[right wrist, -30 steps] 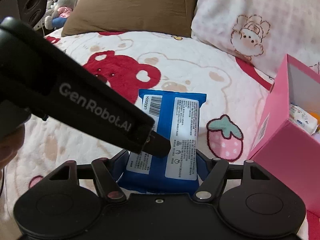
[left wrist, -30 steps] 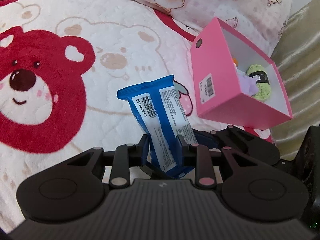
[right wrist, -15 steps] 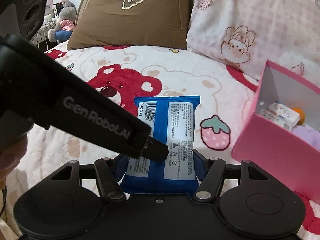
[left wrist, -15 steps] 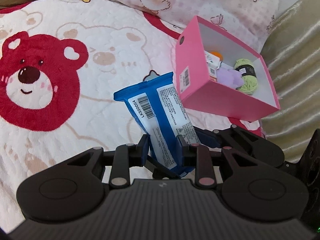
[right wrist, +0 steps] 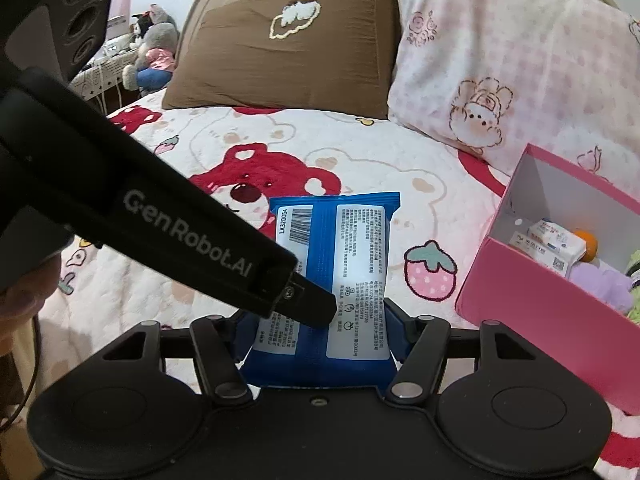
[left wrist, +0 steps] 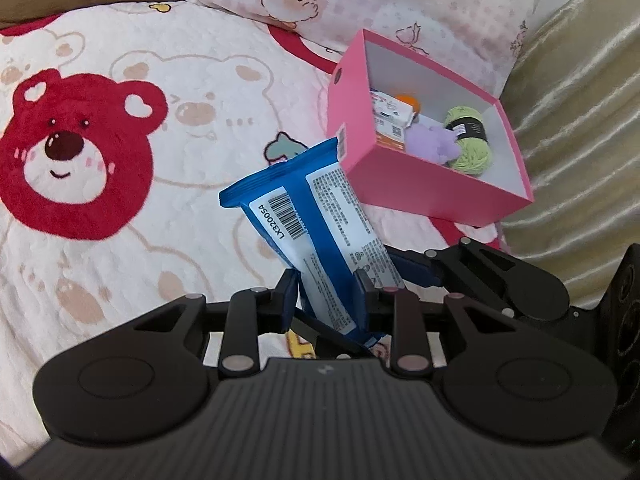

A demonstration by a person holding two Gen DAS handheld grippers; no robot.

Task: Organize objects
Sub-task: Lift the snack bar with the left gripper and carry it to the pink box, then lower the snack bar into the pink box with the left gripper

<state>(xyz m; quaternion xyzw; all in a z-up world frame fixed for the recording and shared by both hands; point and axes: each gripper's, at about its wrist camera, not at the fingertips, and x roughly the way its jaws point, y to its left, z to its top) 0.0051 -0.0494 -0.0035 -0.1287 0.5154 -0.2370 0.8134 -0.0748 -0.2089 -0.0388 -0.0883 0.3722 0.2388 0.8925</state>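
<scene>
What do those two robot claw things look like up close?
Both are matte black plastic. The left gripper has a ribbed top plate, two round side lobes, silvery and pinkish pivot pins, and dark blue fingers. The right gripper looks the same, with dark blue fingers too. White "GenRobot.AI" lettering runs along the left gripper's side.

Both views are evenly and fairly brightly lit by soft indoor light, with only faint shadows on the bedspread (left wrist: 208, 92) and a deeper one inside the pink box (left wrist: 424, 188), whose white inner walls read grey. The blue packet (right wrist: 340, 264) carries a mild sheen on its white label, and the beige curtain (left wrist: 580, 128) at 3 o'clock in the left wrist view shows glossy streaks of highlight. Fisheye bending is strong toward every edge, with dark vignetted corners, and the black housing at 6 o'clock is underexposed, while the pillows (right wrist: 512, 64) at 12 to 2 o'clock look slightly soft.
</scene>
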